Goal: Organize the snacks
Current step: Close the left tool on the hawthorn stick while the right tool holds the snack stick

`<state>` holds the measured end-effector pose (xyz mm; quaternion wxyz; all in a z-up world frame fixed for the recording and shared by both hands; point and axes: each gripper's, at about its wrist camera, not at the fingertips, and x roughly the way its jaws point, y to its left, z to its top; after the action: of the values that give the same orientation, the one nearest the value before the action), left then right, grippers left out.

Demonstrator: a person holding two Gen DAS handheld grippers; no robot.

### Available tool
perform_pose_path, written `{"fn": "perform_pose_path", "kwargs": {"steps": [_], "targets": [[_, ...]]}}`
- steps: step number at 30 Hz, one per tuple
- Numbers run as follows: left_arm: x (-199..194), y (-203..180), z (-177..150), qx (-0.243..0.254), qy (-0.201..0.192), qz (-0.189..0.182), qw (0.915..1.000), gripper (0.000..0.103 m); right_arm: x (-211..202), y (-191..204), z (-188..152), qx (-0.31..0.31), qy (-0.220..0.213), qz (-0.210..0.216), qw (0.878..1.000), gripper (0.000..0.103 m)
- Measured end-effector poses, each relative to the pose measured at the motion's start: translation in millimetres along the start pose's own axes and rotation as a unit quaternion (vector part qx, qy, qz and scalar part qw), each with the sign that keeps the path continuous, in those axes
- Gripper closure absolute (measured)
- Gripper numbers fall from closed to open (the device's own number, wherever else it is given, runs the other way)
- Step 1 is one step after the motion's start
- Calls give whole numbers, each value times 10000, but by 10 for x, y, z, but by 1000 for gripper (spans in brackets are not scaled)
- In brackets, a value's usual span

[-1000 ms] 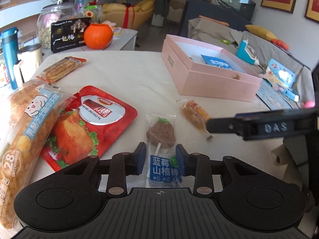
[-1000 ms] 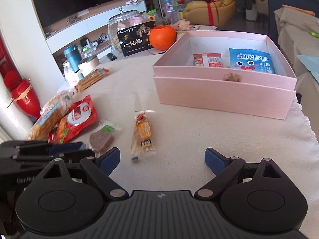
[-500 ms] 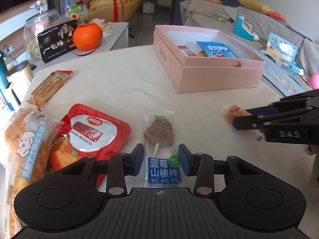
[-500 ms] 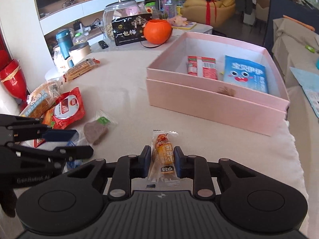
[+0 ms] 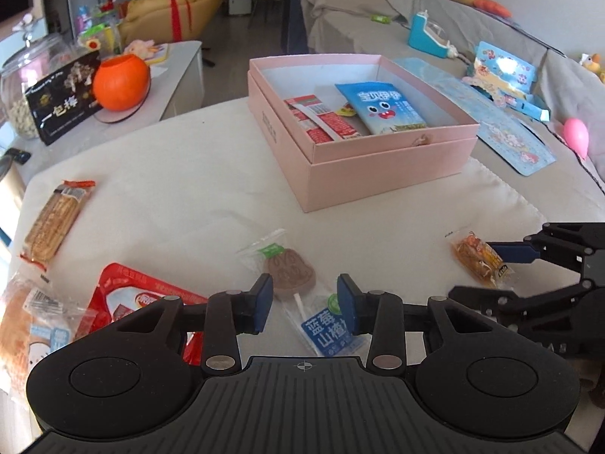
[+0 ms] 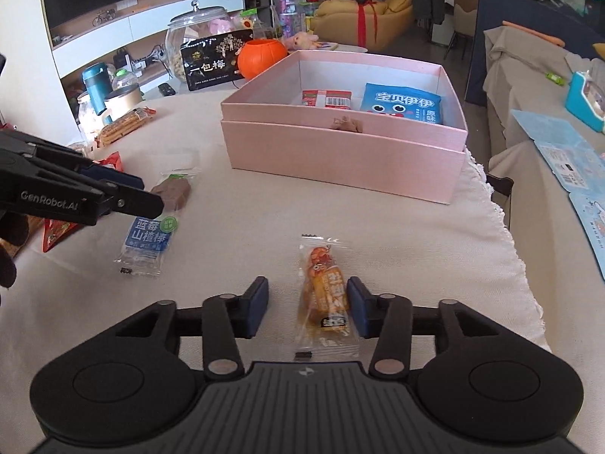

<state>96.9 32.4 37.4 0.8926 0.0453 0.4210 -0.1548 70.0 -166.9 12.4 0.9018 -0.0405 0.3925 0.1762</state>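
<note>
A pink box (image 5: pixel 378 174) (image 6: pixel 340 166) stands open on the white tablecloth, with a blue packet (image 5: pixel 382 109) and a red packet (image 5: pixel 321 121) inside. My left gripper (image 5: pixel 304 300) (image 6: pixel 151 193) is shut on a lollipop packet (image 5: pixel 291 274) (image 6: pixel 149 232) that lies slanted between its closing jaws. The right pad covers a corner of the blue label. My right gripper (image 6: pixel 308 308) (image 5: pixel 470 268) is open and its jaws are opening. An orange snack packet (image 6: pixel 325 295) (image 5: pixel 476 261) lies on the cloth between them, close to the right pad.
A red duck packet (image 5: pixel 124 302), a bread bag (image 5: pixel 22 325) and a biscuit bar (image 5: pixel 53 219) lie at the left. An orange pumpkin pot (image 6: pixel 262 56), a black box (image 6: pixel 211 62) and a glass jar (image 6: pixel 189 30) stand behind. The table edge (image 6: pixel 503 227) runs along the right.
The right gripper came down around the orange snack, shut on it, then opened again. The left gripper moved toward the box with the lollipop packet, which now slants between the pads.
</note>
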Motion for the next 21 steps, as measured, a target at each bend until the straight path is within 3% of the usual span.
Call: {"fn": "perform_pose_path", "kwargs": {"steps": [3,10,15,18,20,21], "targets": [[105,9,35,-9,106,333,9994,61,15,138,-60,-280,-155,-198,9993,41],[286,30,103,-284,127,234,9992,52,6,102,-101,-155,-274,-120,9994,37],[346,-70,68,-25,-42,420,9991,53,22,112,-56,-112,-166,-162,9997,37],[288,-100,1,66,-109,309,9994,60,20,100,-36,-106,-79,-138,9998,37],[218,-134,-70,143,-101,157,9997,61,-2,97,-22,-144,-29,-153,9998,45],[169,-176,-130,233,-105,67,9996,61,-24,90,-10,-167,2,-138,9998,62]]}}
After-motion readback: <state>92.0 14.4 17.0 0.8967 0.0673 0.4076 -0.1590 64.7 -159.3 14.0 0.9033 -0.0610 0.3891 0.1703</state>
